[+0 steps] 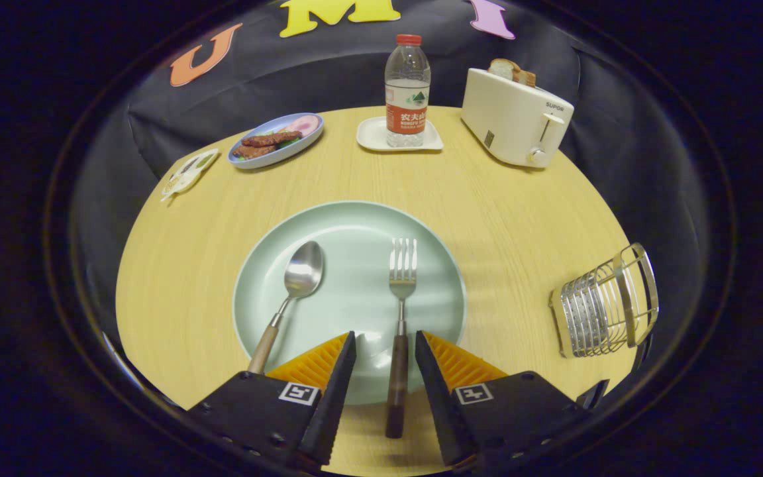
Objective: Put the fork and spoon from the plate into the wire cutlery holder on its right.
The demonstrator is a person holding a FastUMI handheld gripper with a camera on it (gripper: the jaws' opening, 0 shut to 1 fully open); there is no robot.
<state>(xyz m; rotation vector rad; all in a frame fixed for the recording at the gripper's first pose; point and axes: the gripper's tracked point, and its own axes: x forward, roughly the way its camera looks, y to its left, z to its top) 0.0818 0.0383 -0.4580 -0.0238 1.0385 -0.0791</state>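
Over the plate (355, 218) I held the tongs (385, 346) spread wide, gripping nothing, with the fork (401, 311) handle lying between the fingers so a squeeze could catch it. Left of the fork on that plate lay the spoon (292, 291), its handle hanging over the rim. Right of the plate, well apart on the desk (501, 218), stood the wire cutlery holder (607, 305), waiting for both.

Count of things on the counter (222, 218)

One fork (402, 278), one spoon (299, 278), two plates (355, 225) (275, 156), one wire holder (607, 305), one bottle (407, 89), one toaster (514, 116), one small tray (371, 136).
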